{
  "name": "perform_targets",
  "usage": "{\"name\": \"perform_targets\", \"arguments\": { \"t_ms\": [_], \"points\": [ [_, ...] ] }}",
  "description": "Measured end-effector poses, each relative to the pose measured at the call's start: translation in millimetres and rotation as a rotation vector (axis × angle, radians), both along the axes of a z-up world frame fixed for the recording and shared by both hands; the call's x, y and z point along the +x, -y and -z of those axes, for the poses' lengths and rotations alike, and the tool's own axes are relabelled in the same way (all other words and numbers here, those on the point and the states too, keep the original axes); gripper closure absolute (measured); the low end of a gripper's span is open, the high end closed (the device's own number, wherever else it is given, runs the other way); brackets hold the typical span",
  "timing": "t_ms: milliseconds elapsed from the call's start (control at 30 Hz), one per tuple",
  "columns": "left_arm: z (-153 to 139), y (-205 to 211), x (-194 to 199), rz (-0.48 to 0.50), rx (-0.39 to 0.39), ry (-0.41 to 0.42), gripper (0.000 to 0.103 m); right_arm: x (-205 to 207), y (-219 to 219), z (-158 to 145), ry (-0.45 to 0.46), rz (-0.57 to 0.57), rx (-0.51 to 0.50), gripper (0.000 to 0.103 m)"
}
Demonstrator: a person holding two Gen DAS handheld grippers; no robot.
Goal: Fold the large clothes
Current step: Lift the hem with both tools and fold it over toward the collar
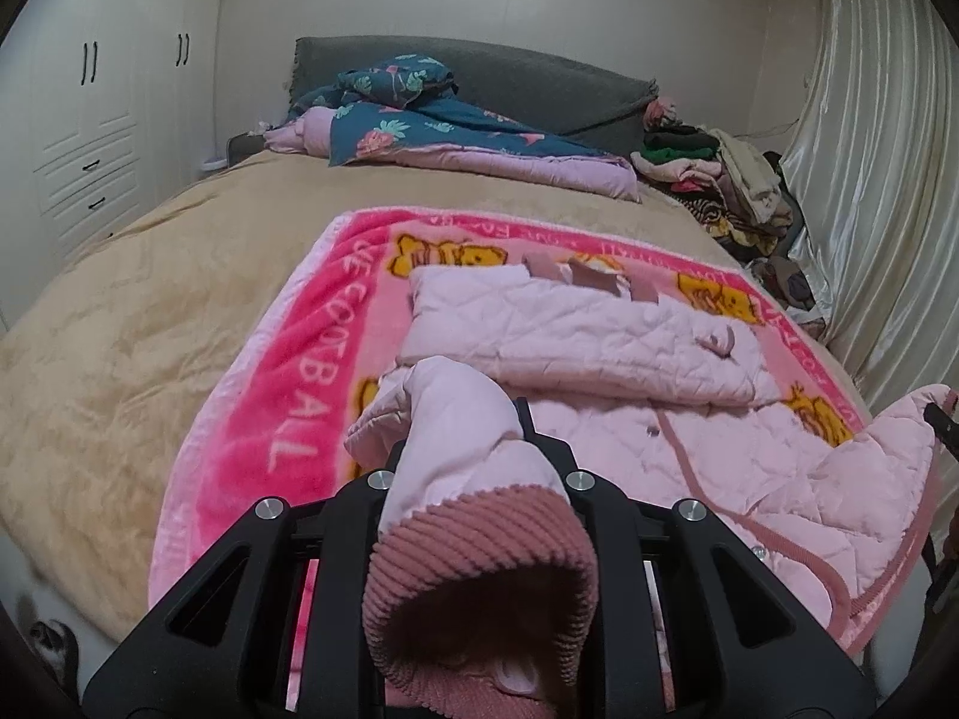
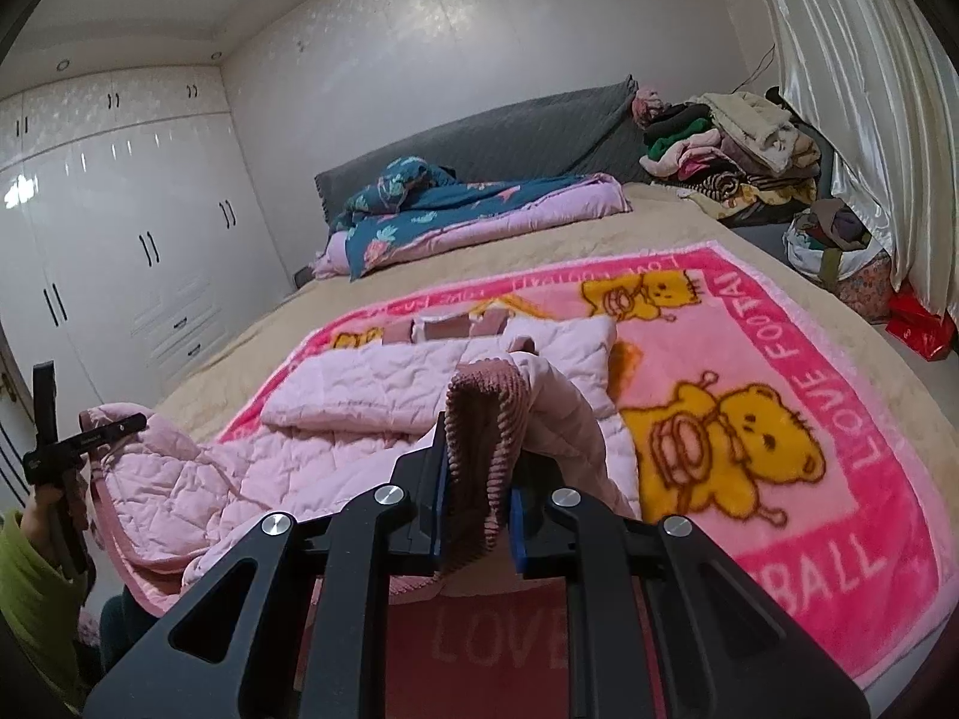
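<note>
Bed (image 2: 252,359) covered with a tan spread. A pink cartoon-bear blanket (image 2: 779,371) with white lettering lies flat across its near half. At the far end, a grey headboard cushion (image 2: 509,138) stands against the white wall. Just in front of it, far left, a teal floral quilt (image 2: 455,204) with lilac lining is bunched on the spread. Far right corner: a stack of mixed folded garments (image 2: 737,150), just beside a pale satin curtain (image 2: 851,72). Below the curtain, right of the bed, a stuffed fabric bag (image 2: 839,251) and a red bag (image 2: 917,323). Left wall: white wardrobe (image 2: 120,227) with black handles and drawers.
</note>
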State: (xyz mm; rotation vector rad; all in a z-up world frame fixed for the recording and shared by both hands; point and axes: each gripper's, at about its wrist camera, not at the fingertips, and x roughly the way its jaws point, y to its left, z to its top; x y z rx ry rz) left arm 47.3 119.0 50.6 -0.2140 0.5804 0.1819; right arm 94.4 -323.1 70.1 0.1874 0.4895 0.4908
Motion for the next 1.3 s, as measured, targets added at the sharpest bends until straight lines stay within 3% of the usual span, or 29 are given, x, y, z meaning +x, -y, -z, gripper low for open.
{"name": "perform_targets", "arguments": {
  "t_ms": [733, 1300],
  "points": [
    [-45, -8, 53, -0.013, 0.040, 0.074, 0.090, 51, 4, -35, 0.088, 0.067, 0.009, 0.089],
    [-52, -22, 99, -0.047, 0.074, 0.095, 0.090, 114, -16, -47, 0.135, 0.137, -0.040, 0.089]
  ]
}}
